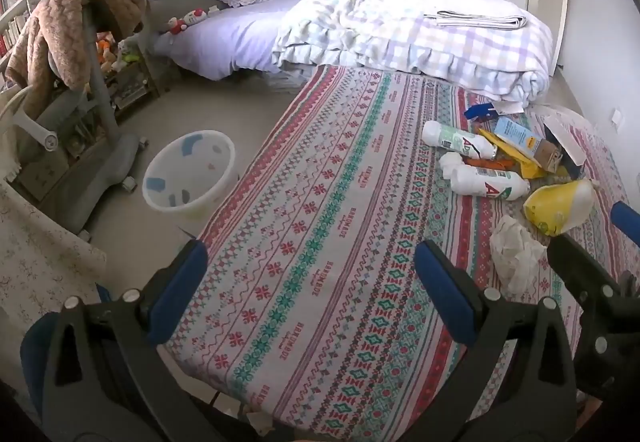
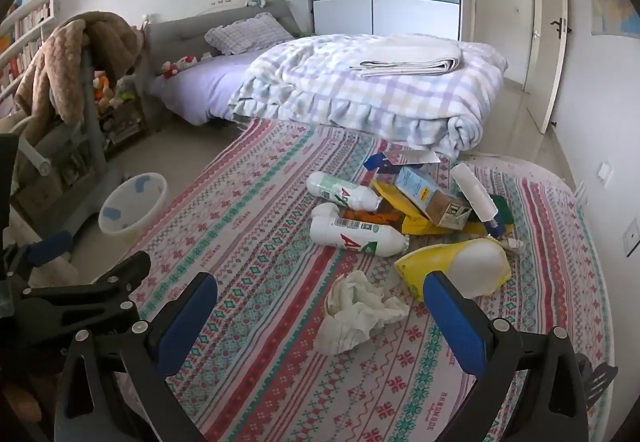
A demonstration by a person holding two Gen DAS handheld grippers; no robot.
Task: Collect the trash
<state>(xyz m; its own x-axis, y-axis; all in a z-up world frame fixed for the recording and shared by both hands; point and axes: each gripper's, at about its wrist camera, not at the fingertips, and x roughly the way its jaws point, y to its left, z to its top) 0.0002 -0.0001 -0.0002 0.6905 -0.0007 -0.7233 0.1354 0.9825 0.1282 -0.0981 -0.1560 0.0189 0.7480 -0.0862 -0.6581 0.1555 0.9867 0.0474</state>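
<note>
Crumpled white tissue (image 2: 360, 312), two smooth plastic bottles (image 2: 358, 236), woven patterned rug (image 2: 260, 226).

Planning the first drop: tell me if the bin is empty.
Empty: the white bin stands upright on the floor, only its bare patterned inside showing.

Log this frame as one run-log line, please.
phase: pre-grasp | left gripper: open, empty | right gripper: open, above crumpled tissue | trash pile: on patterned cloth | bin: on floor, left
</note>
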